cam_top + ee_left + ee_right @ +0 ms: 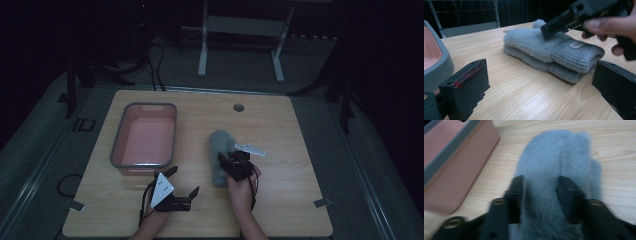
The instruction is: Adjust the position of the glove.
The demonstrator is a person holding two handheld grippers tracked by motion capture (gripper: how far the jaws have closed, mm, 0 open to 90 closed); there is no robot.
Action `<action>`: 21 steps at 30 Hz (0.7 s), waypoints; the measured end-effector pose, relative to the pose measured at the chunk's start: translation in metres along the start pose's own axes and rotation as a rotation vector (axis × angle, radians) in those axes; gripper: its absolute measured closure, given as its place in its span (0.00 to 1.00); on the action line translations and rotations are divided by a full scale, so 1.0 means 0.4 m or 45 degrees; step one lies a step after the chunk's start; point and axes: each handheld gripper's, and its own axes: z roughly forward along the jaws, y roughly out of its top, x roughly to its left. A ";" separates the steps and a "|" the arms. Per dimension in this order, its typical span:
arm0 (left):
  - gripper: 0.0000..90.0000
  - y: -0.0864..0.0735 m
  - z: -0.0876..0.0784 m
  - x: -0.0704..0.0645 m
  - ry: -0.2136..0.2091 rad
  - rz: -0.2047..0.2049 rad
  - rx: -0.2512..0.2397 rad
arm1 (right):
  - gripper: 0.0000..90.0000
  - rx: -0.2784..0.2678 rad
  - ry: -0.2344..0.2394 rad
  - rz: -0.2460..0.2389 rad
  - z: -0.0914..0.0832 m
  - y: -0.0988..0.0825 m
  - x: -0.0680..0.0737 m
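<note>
Two hand-held grippers are on record, one in each of my hands. From the high view, the wooden desk [280, 200] carries a grey-rimmed pink tub [145, 137] on its left half and a pair of grey fluffy gloves [218, 150] near the centre, well apart from the tub. My right hand-held gripper [226, 161] sits over the near end of the gloves, my right hand [243, 187] behind it. My left hand-held gripper [184, 181] lies low over bare desk just in front of the tub's near corner, jaws spread, nothing between them.

From the left gripper view, my left jaws stand wide apart at either edge, over bare wood. The gloves [554, 51] lie stacked one on the other beyond them, ribbed cuffs toward the right, a small grey tab on the upper cuff. My right hand-held gripper [564, 21] bears down on the fluffy top of the upper glove. The tub [436, 62] stands at the left edge.

From the right gripper view, my right jaws are partly spread and straddle a ridge of the gloves' pile [559, 162]; the picture is blurred and I cannot tell whether the pads press on it. The tub [456, 167] stands just to the left of the gloves, not touching.
</note>
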 end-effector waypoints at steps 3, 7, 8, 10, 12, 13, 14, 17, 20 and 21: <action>0.01 0.000 0.001 0.000 0.006 0.003 0.003 | 0.42 0.032 0.048 -0.056 -0.016 0.023 -0.013; 0.01 0.003 0.005 -0.005 0.026 0.023 0.028 | 0.32 0.070 0.068 -0.093 -0.030 0.041 -0.026; 0.01 0.003 0.007 -0.006 0.033 0.029 0.039 | 0.26 0.077 0.080 -0.126 -0.033 0.047 -0.033; 0.01 0.005 0.010 -0.009 0.051 0.041 0.060 | 0.15 0.084 0.117 -0.169 -0.040 0.054 -0.043; 0.01 0.006 0.011 -0.012 0.067 0.029 0.075 | 0.16 0.070 0.157 -0.209 -0.050 0.060 -0.056; 0.01 0.006 0.011 -0.013 0.070 0.022 0.080 | 0.16 0.043 0.168 -0.235 -0.056 0.062 -0.062; 0.01 0.009 0.012 -0.014 0.080 0.030 0.095 | 0.17 0.027 0.153 -0.270 -0.061 0.065 -0.067; 0.01 0.021 0.010 -0.012 0.055 -0.002 0.090 | 0.16 -0.019 0.123 -0.397 -0.071 0.070 -0.085; 0.01 0.039 0.011 -0.009 0.047 -0.030 0.085 | 0.16 -0.095 0.166 -0.498 -0.079 0.067 -0.116; 0.01 0.046 0.013 -0.005 0.043 -0.042 0.090 | 0.16 -0.110 0.183 -0.526 -0.081 0.065 -0.126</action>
